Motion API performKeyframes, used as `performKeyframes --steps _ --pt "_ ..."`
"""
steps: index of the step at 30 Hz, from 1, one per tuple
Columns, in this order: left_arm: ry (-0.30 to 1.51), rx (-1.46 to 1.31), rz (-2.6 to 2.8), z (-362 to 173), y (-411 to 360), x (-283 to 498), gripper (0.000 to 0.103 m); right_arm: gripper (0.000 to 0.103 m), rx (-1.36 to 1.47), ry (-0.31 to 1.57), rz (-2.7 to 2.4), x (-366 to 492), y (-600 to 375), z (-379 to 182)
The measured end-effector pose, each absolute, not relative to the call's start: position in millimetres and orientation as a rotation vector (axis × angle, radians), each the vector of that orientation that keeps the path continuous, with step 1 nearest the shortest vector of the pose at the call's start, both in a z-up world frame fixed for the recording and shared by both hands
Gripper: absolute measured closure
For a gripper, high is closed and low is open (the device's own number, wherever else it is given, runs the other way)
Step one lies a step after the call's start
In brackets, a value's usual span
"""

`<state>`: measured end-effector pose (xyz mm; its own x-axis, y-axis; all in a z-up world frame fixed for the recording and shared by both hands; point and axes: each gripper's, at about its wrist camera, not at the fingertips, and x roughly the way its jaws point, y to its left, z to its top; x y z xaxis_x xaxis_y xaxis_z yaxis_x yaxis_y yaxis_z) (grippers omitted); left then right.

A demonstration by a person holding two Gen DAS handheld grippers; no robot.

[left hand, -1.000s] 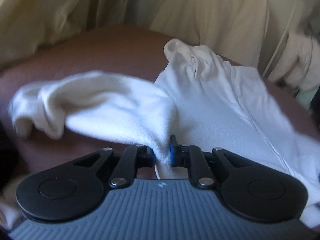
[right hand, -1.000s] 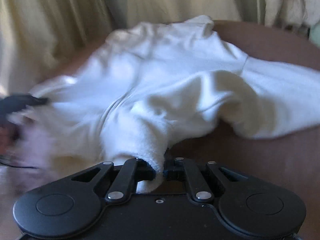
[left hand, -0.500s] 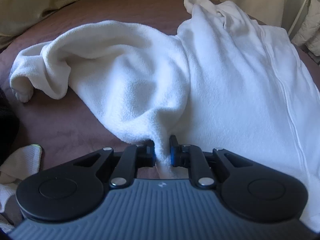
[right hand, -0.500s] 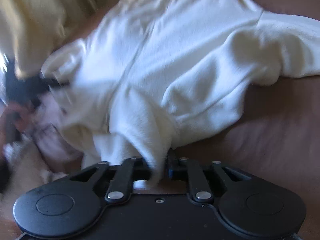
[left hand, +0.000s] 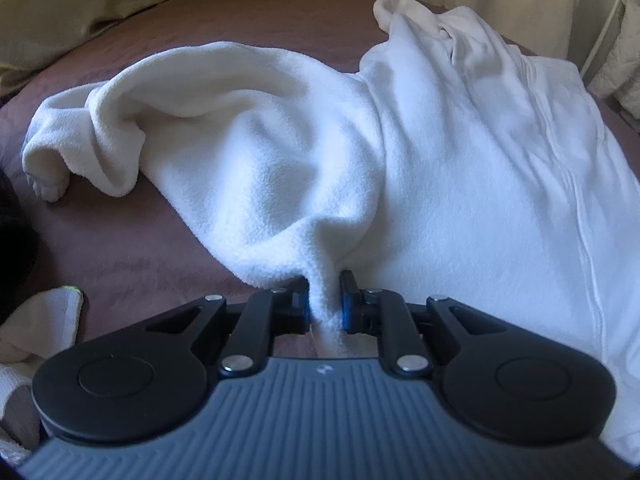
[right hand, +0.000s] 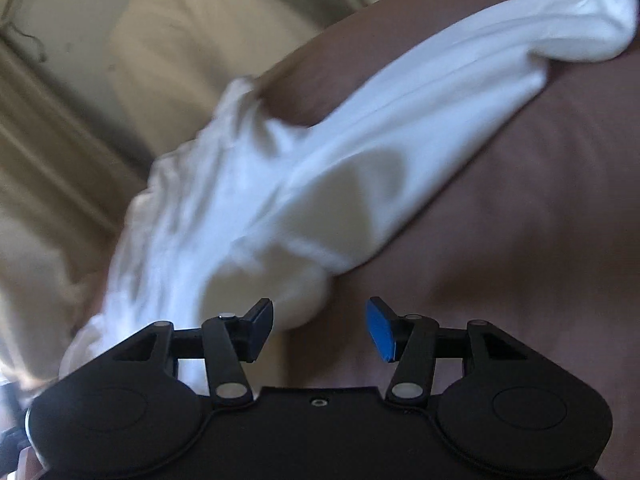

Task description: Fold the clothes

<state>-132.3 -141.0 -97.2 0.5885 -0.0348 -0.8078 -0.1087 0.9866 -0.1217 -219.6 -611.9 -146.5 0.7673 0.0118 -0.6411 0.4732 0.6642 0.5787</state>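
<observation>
The right gripper (right hand: 320,326) stands with its fingers (right hand: 380,328) apart, having just been opening, and nothing is pinched between them. A white fleece (right hand: 320,184) lies blurred on the brown bed (right hand: 520,240), a rounded fold of it just beyond the left finger, touching or nearly so. One sleeve (right hand: 560,28) stretches to the far right. Cream curtains (right hand: 80,100) hang at the far left.

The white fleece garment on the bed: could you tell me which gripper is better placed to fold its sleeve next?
The right gripper: its jaws have just been opening and hold nothing, while the left gripper is shut on the fleece garment.
</observation>
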Motion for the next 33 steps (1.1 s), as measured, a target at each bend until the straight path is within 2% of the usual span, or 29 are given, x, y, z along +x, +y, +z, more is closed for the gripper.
performKeyframes --steps 1,3,7,8,9,12,13,15,21,23,26,29,31,33 --pt "0.940 -0.154 0.044 -98 -142 -132 0.090 0.041 0.822 0.655 -0.303 -216 -617 -151" --pt "0.934 -0.148 0.045 -98 -142 -134 0.090 0.026 0.866 0.624 -0.329 -205 -624 -162" --pt "0.930 -0.151 0.048 -98 -142 -134 0.090 0.025 0.848 0.558 -0.361 -179 -628 -166" --pt "0.931 -0.148 0.049 -98 -143 -134 0.090 0.051 0.832 0.541 -0.366 -173 -628 -165" --pt "0.933 -0.129 0.046 -98 -145 -132 0.090 0.095 0.710 0.529 -0.436 -170 -621 -153" --pt "0.929 -0.015 -0.009 -92 -153 -135 0.090 0.099 0.296 0.469 -0.618 -169 -596 -106" --pt "0.925 -0.027 -0.018 -89 -152 -137 0.090 0.100 0.177 0.433 -0.633 -172 -587 -89" --pt "0.939 -0.067 -0.021 -89 -149 -137 0.090 0.100 0.186 0.452 -0.625 -185 -590 -72" --pt "0.988 -0.121 -0.004 -98 -144 -130 0.089 0.101 0.169 0.754 -0.656 -188 -608 -151" --pt "0.979 -0.131 -0.003 -95 -141 -135 0.085 0.103 0.037 0.796 -0.764 -189 -603 -170" --pt "0.969 -0.147 0.010 -90 -136 -141 0.078 0.102 0.067 0.808 -0.818 -209 -607 -159" --pt "0.960 -0.170 0.024 -83 -135 -143 0.077 0.090 0.201 0.721 -0.783 -224 -604 -124" --pt "0.936 -0.169 0.035 -77 -132 -147 0.077 0.086 0.207 0.666 -0.696 -214 -584 -101" --pt "0.899 -0.150 0.053 -69 -129 -154 0.076 0.065 0.185 0.620 -0.583 -199 -560 -78"
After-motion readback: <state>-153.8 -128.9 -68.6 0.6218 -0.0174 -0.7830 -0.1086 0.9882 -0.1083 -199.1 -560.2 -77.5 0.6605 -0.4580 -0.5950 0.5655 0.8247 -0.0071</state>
